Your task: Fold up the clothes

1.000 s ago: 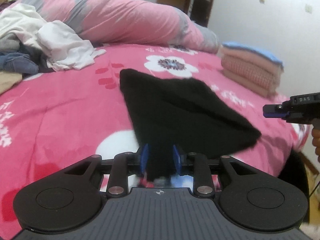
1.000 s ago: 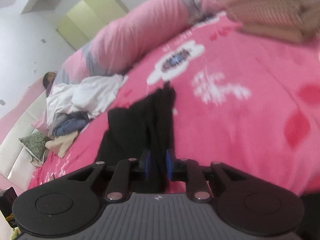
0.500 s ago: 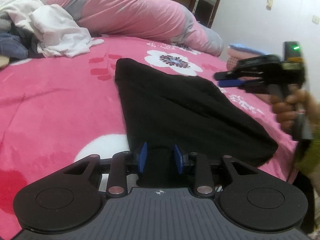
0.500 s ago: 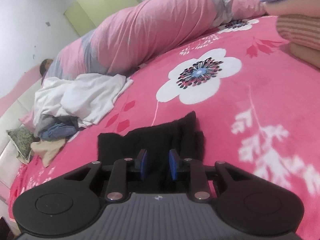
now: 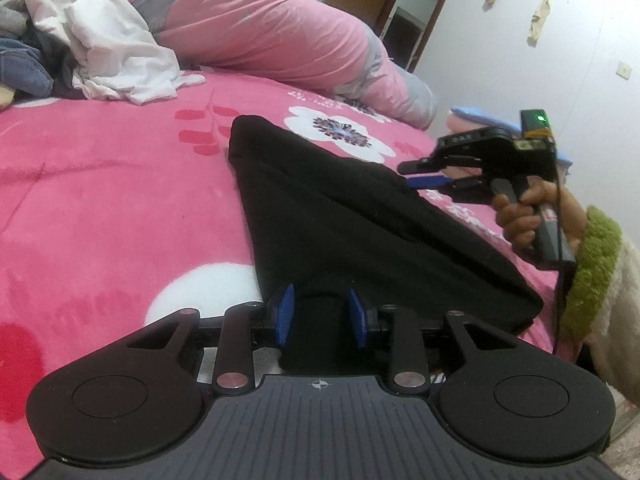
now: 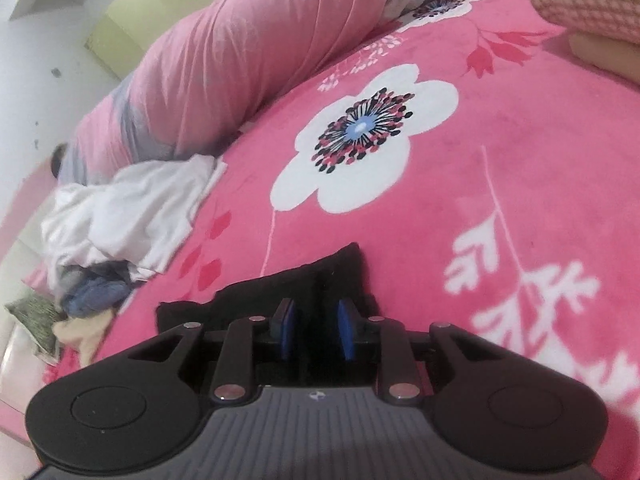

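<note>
A black garment (image 5: 340, 208) lies spread on the pink flowered bedspread (image 5: 120, 200), narrow at the far end and wide toward me. My left gripper (image 5: 321, 316) is at its near edge, blue pads shut on a bunched fold of the black cloth. A hand holds my right gripper (image 5: 422, 174) low over the garment's right edge, about halfway along. In the right wrist view the right gripper (image 6: 316, 330) is open, its pads standing apart with the black garment (image 6: 280, 284) lying beneath and just ahead of them.
A heap of unfolded clothes (image 5: 100, 52), white on top, lies at the far left. A long pink and grey rolled quilt (image 5: 260, 28) runs along the back. Folded items (image 6: 588, 4) are stacked at the right. A green and cream sleeve (image 5: 592, 264) is near the bed's right edge.
The black garment has come down from hanging and now lies flat on the bed. My right gripper swept in from the right to the garment's right edge, and its pads stand wider apart.
</note>
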`<state>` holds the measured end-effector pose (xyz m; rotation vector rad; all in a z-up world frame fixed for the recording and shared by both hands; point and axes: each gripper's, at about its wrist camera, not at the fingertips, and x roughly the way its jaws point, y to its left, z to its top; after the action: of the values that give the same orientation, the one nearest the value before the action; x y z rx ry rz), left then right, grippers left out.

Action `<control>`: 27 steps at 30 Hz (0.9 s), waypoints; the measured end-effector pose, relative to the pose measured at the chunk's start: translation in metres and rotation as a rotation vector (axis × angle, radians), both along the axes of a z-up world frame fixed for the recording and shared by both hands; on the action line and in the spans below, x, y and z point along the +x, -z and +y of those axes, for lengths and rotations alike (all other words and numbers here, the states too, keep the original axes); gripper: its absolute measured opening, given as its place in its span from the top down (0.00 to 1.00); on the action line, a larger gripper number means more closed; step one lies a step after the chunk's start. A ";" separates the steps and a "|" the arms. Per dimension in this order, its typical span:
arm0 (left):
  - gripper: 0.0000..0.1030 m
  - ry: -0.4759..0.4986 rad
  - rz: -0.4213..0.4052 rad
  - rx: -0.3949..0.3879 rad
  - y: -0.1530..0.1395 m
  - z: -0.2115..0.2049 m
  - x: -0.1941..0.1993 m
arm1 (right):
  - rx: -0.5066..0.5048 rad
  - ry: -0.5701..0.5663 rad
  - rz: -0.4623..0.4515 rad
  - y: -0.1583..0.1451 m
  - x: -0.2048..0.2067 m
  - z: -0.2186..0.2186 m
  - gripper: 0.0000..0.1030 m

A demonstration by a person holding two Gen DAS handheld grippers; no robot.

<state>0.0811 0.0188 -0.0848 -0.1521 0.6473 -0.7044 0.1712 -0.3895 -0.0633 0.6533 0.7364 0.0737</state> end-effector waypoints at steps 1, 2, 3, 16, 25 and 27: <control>0.70 0.001 -0.006 0.005 0.000 -0.001 -0.001 | -0.008 -0.003 0.006 0.001 0.005 0.001 0.75; 0.70 0.002 -0.011 0.009 0.000 -0.001 -0.002 | -0.017 -0.006 0.011 0.002 0.010 0.002 0.75; 0.70 0.001 -0.015 0.014 0.000 -0.002 -0.002 | -0.028 -0.008 0.015 0.003 0.013 0.004 0.76; 0.70 -0.003 0.008 0.018 -0.005 -0.003 0.000 | -0.283 0.003 -0.136 -0.029 0.005 0.027 0.99; 0.70 -0.001 -0.009 0.049 -0.006 -0.005 -0.002 | -0.360 0.055 -0.143 -0.016 0.006 0.026 1.00; 0.70 0.000 -0.010 0.053 -0.006 -0.005 -0.002 | -0.394 0.057 -0.165 -0.019 0.003 0.029 1.00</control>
<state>0.0788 0.0133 -0.0788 -0.0991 0.6556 -0.6869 0.1745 -0.3601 -0.0447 0.2871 0.5514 -0.0689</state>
